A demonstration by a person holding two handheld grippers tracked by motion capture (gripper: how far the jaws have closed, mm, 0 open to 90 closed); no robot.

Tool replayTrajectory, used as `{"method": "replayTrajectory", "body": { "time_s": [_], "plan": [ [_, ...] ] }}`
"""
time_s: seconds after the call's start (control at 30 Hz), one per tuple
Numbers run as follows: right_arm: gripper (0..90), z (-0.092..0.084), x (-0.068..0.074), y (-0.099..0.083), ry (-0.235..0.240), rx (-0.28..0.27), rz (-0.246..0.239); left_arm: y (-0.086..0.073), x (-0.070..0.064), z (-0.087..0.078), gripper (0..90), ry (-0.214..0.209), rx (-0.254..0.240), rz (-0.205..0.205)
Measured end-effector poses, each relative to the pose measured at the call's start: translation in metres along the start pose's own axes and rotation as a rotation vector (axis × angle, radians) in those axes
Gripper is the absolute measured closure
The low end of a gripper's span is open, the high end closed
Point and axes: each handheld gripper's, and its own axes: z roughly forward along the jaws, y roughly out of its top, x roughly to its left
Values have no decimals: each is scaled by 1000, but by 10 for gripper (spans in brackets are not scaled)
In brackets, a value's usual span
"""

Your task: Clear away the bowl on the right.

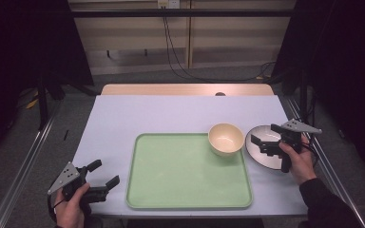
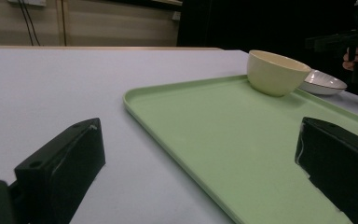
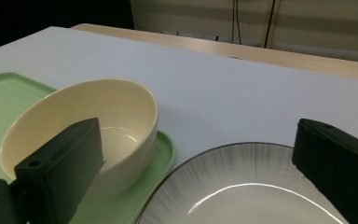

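A pale green tray [image 1: 185, 175] lies on the middle of the lilac table [image 1: 171, 114]. In the tray's far right corner stands an empty cream bowl [image 1: 225, 138]. Just right of the tray lies a grey-white plate [image 1: 262, 153]. My right gripper [image 1: 265, 135] hovers open over the plate, holding nothing; in the right gripper view its jaws frame the bowl [image 3: 84, 116] and the plate [image 3: 242, 186]. My left gripper [image 1: 103, 173] is open at the table's near left corner, beside the tray's left edge. In the left gripper view, tray [image 2: 223, 135], bowl [image 2: 275, 72] and plate [image 2: 324, 83] lie ahead.
A bare wooden strip [image 1: 185, 89] runs along the table's far edge. Metal rails [image 1: 24, 166] flank both sides, and cables [image 1: 176, 52] hang down the back wall. The far half of the table and most of the tray hold nothing.
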Motion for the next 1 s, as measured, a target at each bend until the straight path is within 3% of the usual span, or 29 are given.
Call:
{"method": "replayTrajectory", "body": {
  "time_s": [0.37,1.0],
  "plan": [
    [18,-18,1,-9,-3,-34,15,0,0,-1,14,6,4,14],
    [18,-47,8,-30,-11,-51,9,0,-1,-1,14,9,-6,2]
  ]
}}
